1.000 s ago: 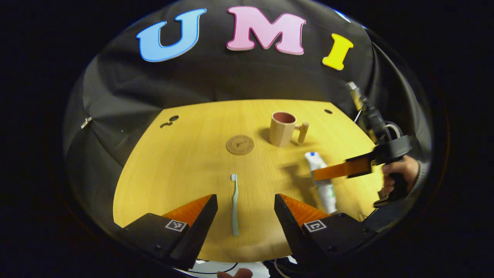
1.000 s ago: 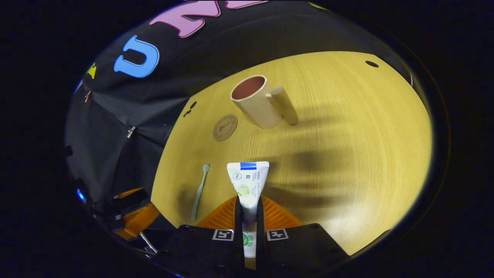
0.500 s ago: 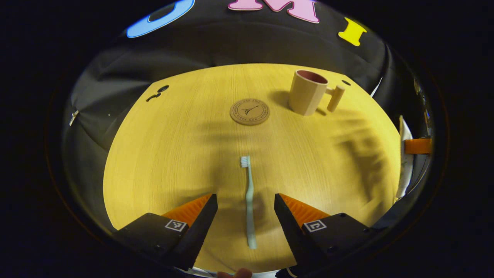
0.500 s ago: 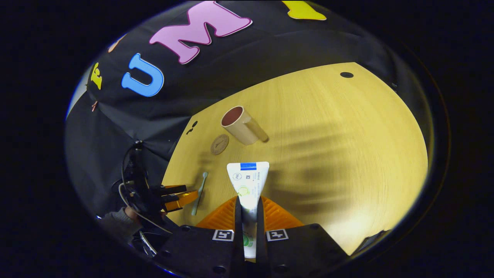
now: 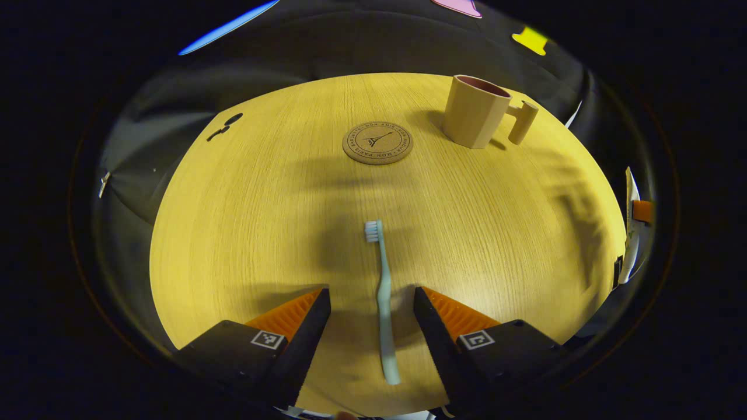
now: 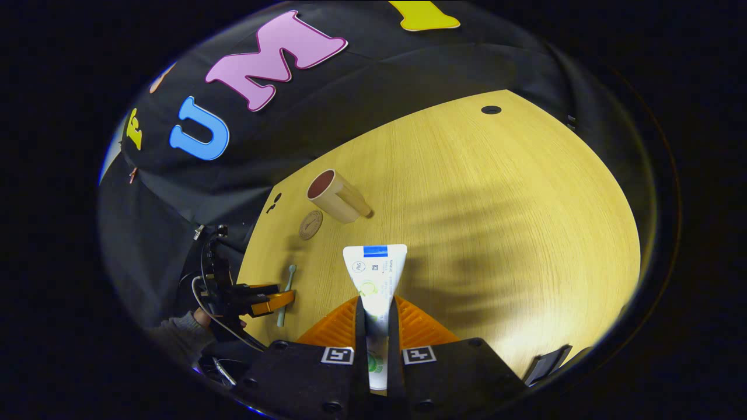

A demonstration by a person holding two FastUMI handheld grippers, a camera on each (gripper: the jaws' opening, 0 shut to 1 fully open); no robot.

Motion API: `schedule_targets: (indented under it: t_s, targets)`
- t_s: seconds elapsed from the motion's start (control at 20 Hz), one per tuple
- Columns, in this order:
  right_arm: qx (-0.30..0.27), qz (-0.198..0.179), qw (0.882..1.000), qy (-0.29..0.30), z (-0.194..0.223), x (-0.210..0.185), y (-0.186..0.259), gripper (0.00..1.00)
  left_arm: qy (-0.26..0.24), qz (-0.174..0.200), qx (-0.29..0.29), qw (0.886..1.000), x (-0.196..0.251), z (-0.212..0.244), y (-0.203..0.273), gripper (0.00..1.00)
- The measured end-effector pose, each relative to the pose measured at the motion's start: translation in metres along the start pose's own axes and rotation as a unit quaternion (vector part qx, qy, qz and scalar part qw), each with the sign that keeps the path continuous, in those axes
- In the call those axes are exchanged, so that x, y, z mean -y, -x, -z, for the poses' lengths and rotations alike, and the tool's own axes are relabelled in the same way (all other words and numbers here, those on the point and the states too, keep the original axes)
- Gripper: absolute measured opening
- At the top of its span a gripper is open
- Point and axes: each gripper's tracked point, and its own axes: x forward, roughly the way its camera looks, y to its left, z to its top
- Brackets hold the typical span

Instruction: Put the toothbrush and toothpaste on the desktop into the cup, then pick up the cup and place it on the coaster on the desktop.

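In the right gripper view we lose the lower part of the toothpaste (image 6: pixel 375 280) between the fingers of the right gripper (image 6: pixel 376 318), and its cap end is hidden by the gripper body. In the left gripper view that tube shows as a warped sliver at the right rim. The coaster (image 6: pixel 310 224) is too small there for us to make out its print. We cannot tell whether the far-off left gripper (image 6: pixel 274 300) touches the toothbrush (image 6: pixel 285 294).
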Motion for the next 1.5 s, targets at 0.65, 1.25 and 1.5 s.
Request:
schedule_targets:
  t_s: [0.65, 1.25, 1.5]
  targets:
    - [0.034, -0.021, 0.999, 0.015, -0.015, -0.023, 0.007, 0.16, 0.085, 0.076, 0.096, 0.989, 0.024, -0.02, 0.02, 0.07]
    - [0.231, -0.173, 0.953, 0.094, -0.193, -0.168, -0.018, 0.16, 0.146, 0.141, 0.331, 0.921, 0.081, -0.088, 0.19, 0.06]
    - [0.256, -0.163, 0.944, 0.132, -0.247, -0.184, -0.09, 0.15, 0.18, 0.141, 0.35, 0.908, 0.093, -0.081, 0.209, 0.06]
